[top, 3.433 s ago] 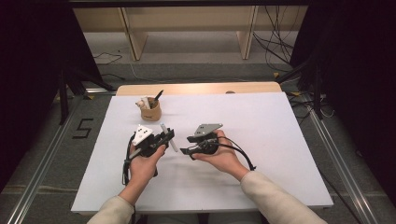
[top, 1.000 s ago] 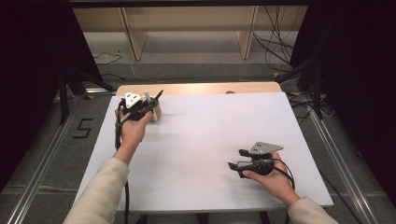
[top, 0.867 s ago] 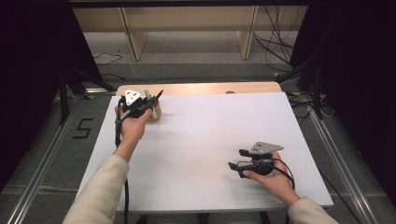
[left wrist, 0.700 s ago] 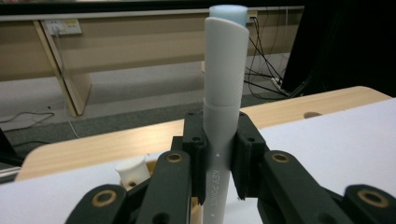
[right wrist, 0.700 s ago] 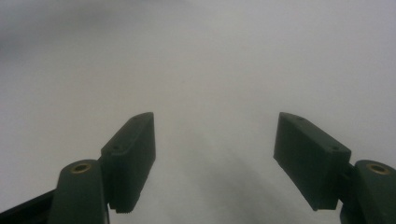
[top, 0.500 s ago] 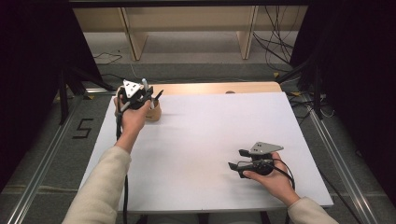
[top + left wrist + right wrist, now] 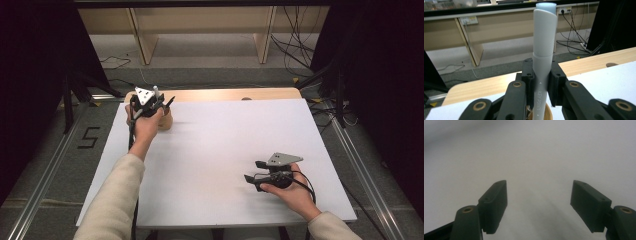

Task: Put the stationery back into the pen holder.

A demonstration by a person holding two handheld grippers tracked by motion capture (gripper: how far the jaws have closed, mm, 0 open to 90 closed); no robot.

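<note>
My left gripper (image 7: pixel 156 101) is at the table's far left corner, shut on a pale grey-white marker (image 7: pixel 543 50) that stands upright between its jaws. The marker's lower end reaches down into a round wooden cup (image 7: pixel 164 120), whose rim (image 7: pixel 548 115) shows just under the jaws in the left gripper view (image 7: pixel 541 83). A dark pen (image 7: pixel 169 101) sticks out of the cup. Near the front right, my right gripper (image 7: pixel 254 171) rests low over the white tabletop (image 7: pixel 225 145); its jaws stand wide apart with nothing between them (image 7: pixel 539 206).
A light wooden strip (image 7: pixel 225 94) borders the table's far edge. Beyond it are grey floor, wooden shelf legs (image 7: pixel 142 42) and loose cables (image 7: pixel 300 50). Metal rails run along both sides of the table, and a "5" mark (image 7: pixel 89 137) lies on the floor at left.
The left gripper carried the marker from the table's middle to the cup and has turned it upright over the cup. The right gripper went to the front right and has stayed still.
</note>
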